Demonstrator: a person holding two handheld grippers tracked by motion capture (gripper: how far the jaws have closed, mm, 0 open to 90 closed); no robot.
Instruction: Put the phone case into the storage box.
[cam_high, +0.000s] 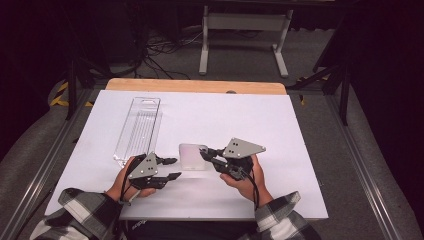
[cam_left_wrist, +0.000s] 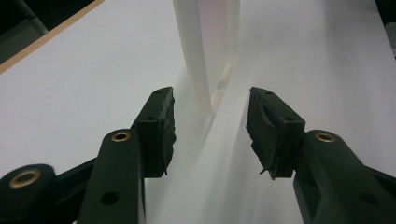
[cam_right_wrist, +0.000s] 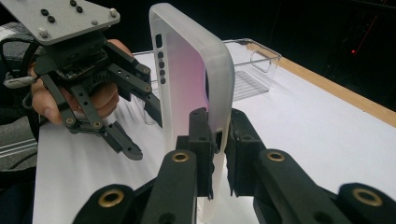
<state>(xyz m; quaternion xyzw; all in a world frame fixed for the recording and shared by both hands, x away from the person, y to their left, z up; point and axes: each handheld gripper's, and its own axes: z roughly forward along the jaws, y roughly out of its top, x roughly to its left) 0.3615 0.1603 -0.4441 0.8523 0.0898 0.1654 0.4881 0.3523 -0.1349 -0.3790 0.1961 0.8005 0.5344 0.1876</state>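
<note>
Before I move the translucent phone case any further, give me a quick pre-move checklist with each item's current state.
1. Right gripper shut on the frosted translucent phone case: ok.
2. Left gripper open, jaws either side of the case edge, pads not touching: ok.
3. Case standing on edge on the white table sheet: ok.
4. Clear plastic packaging tray lying apart from the case: ok.
5. Firmness of the right grip on the thin edge: cannot tell.
</note>
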